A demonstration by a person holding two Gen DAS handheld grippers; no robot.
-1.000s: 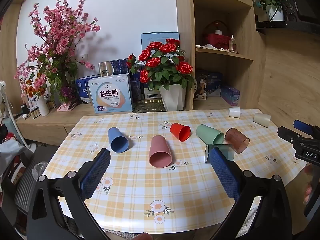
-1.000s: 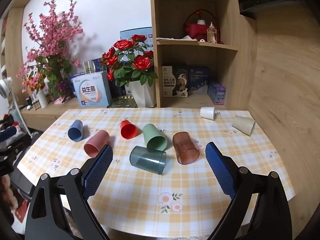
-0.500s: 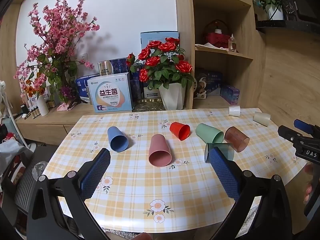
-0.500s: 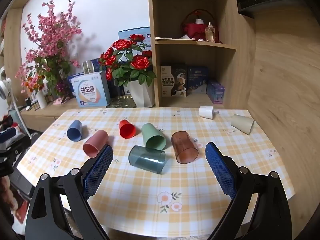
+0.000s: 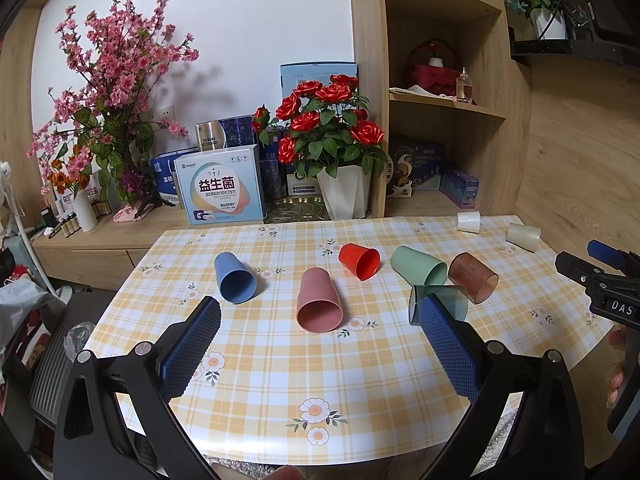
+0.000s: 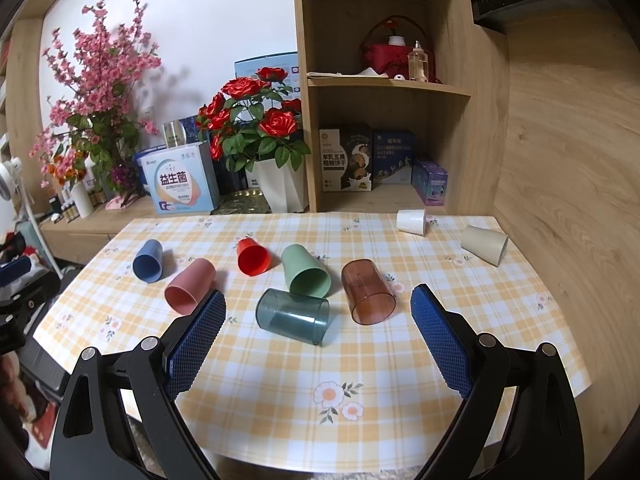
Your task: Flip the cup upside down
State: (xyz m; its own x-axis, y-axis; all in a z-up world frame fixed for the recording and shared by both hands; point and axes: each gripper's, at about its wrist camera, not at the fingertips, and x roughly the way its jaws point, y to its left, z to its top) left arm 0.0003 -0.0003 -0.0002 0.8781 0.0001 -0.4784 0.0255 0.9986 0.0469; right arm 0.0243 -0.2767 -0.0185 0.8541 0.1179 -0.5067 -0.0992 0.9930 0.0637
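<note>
Eight cups are lying on their sides across the checked, flower-printed desk (image 6: 360,360), with a potted rose plant (image 6: 256,128) and boxes sitting behind its far edge. The smoky teal cup (image 6: 292,316) is resting between the spread fingers of the right tool (image 6: 318,328), touching the green cup (image 6: 306,270) beside the brown one (image 6: 368,298). The left tool (image 5: 320,344) is hovering spread over the near edge, facing the pink cup (image 5: 319,300), with bare cloth in front.

Black hand-held gripper (image 5: 318,312), blue textured pads (image 5: 192,346), silver screws
</note>
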